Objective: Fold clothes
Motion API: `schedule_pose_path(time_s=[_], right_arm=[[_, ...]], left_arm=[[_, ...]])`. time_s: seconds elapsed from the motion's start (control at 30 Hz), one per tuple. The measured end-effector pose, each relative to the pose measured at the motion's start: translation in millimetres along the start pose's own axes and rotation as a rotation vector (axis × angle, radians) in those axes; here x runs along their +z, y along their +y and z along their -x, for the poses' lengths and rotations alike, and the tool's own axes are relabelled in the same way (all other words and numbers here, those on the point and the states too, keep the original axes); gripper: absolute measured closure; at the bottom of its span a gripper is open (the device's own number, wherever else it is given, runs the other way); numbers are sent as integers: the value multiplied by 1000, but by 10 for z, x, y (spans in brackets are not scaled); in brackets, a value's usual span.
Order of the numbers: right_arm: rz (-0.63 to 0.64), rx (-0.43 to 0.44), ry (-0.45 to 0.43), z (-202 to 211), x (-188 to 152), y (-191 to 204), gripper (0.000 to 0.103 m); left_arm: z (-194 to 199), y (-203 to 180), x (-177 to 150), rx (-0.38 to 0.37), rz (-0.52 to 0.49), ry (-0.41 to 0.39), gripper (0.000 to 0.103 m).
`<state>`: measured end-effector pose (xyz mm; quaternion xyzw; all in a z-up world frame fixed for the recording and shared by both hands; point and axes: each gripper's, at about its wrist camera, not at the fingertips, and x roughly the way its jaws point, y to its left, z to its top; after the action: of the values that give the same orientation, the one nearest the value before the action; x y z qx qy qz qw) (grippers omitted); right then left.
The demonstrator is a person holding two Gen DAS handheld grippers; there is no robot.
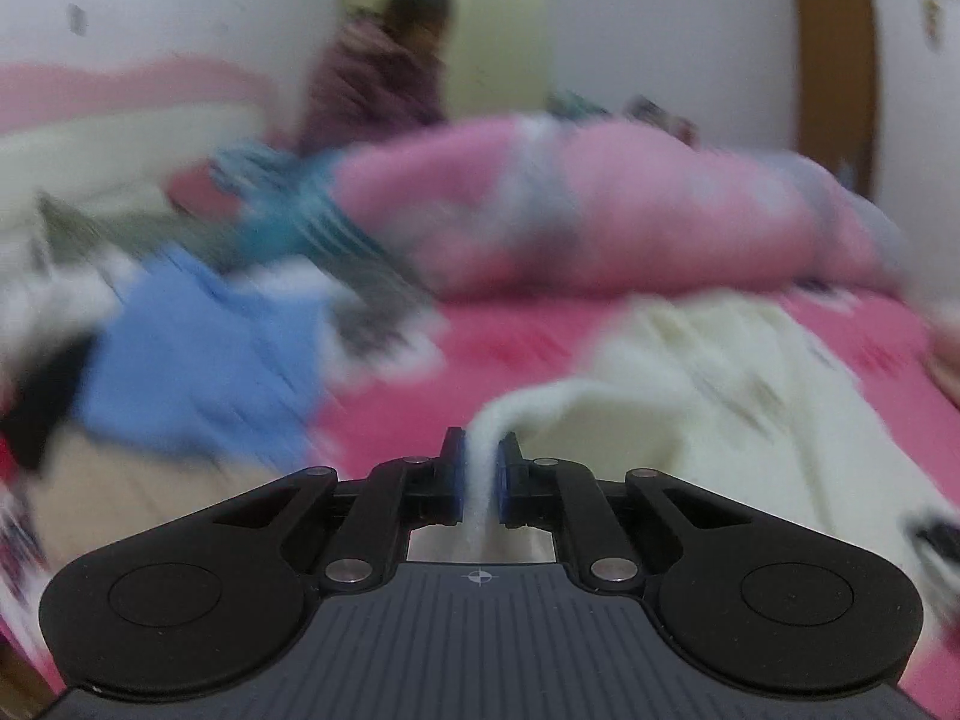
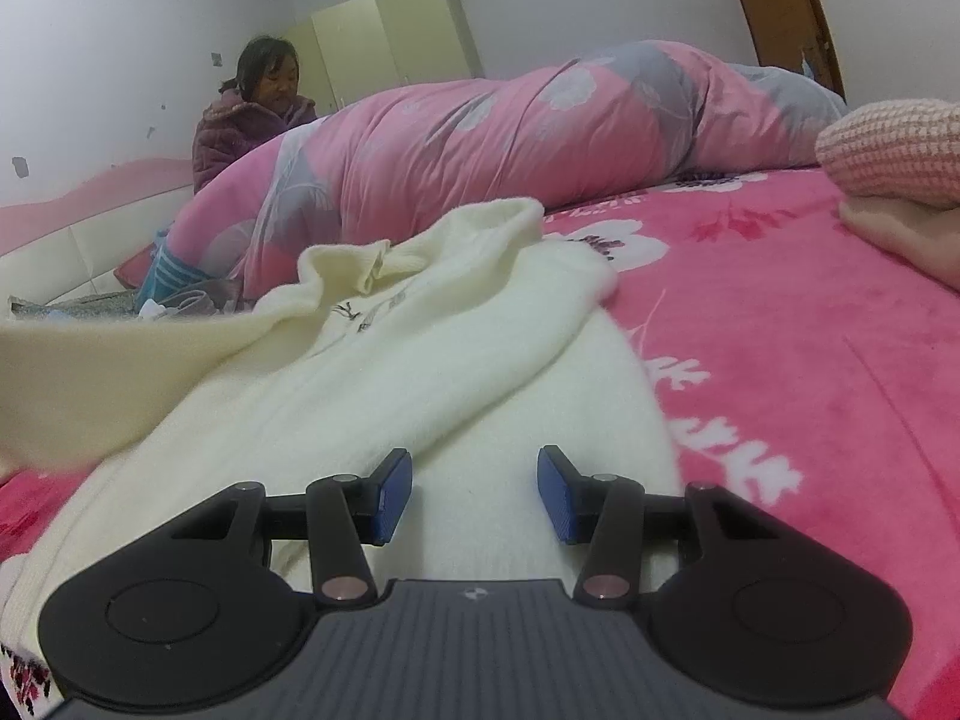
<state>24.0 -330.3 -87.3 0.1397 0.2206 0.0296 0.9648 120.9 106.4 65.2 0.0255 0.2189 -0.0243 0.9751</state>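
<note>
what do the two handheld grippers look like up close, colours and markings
Both look alike: the left gripper and right gripper have black linkage arms with silver pivot pins, blue textured pads on the fingers, two round black housings, and a dark grey ribbed body bearing a small white crosshair mark. No cables or sleeves show.

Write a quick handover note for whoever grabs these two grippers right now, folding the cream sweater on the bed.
Left gripper: shut on a strip of the cream sweater, pinched between its pads.
Right gripper: open, low over the sweater's body, gripping nothing.
Sweater lies spread and rumpled on the pink floral bedspread, collar away from you. A rolled pink duvet lies behind it; a pile of other clothes waits on the left.
Done: one edge picked up. No finished fold shows.
Left: fold this sweater, then probably the pile.
</note>
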Motion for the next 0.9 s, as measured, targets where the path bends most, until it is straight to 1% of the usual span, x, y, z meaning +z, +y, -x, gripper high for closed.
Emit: schedule_pose_path(time_s=[0.1, 0.13, 0.17, 0.23, 0.27, 0.33, 0.37, 0.4, 0.43, 0.47, 0.5, 0.53, 0.6, 0.67, 0.73, 0.83, 0.9], right_arm=[[1, -2, 0, -8, -5, 7, 54], [1, -2, 0, -11, -6, 9, 54], [2, -4, 0, -14, -7, 13, 54], [6, -7, 0, -21, -11, 21, 54], [8, -9, 0, -24, -13, 25, 54], [12, -11, 2, -31, -16, 32, 54], [11, -11, 3, -33, -16, 29, 53], [11, -10, 3, -35, -17, 26, 53], [9, -8, 4, -36, -17, 21, 53], [6, -6, 4, -38, -17, 15, 53], [3, -3, 4, -39, -17, 8, 53], [0, -1, 4, -42, -16, 2, 53], [-7, 4, 5, -45, -16, -7, 53], [-10, 6, 4, -44, -18, -12, 53], [-9, 5, 5, -45, -20, -8, 53], [-15, 9, 7, -47, -19, -19, 52], [-28, 15, 11, -47, -13, -32, 52]], left_arm=[[-333, 267, 533, 126, -4, -73, 95], [-476, 355, 680, 188, -6, -105, 95], [-663, 466, 809, 253, 3, -121, 95], [-1097, 711, 972, 350, 53, -82, 90], [-1309, 836, 1023, 394, 80, -56, 86], [-1678, 1010, 926, 466, 125, 21, 72], [-1815, 1060, 854, 492, 143, 51, 71], [-1871, 1079, 771, 495, 160, 64, 69], [-1896, 1086, 693, 489, 173, 68, 65], [-1853, 1066, 625, 462, 180, 51, 61], [-1798, 1043, 564, 440, 184, 35, 52], [-1709, 1004, 522, 430, 178, 18, 46], [-1483, 892, 468, 400, 154, -15, 44], [-1197, 766, 431, 302, 123, -25, 41], [-918, 580, 362, 180, 99, -19, 33], [-561, 255, 135, -18, 72, 31, 32], [-352, 31, -101, -138, 81, 88, 31]])
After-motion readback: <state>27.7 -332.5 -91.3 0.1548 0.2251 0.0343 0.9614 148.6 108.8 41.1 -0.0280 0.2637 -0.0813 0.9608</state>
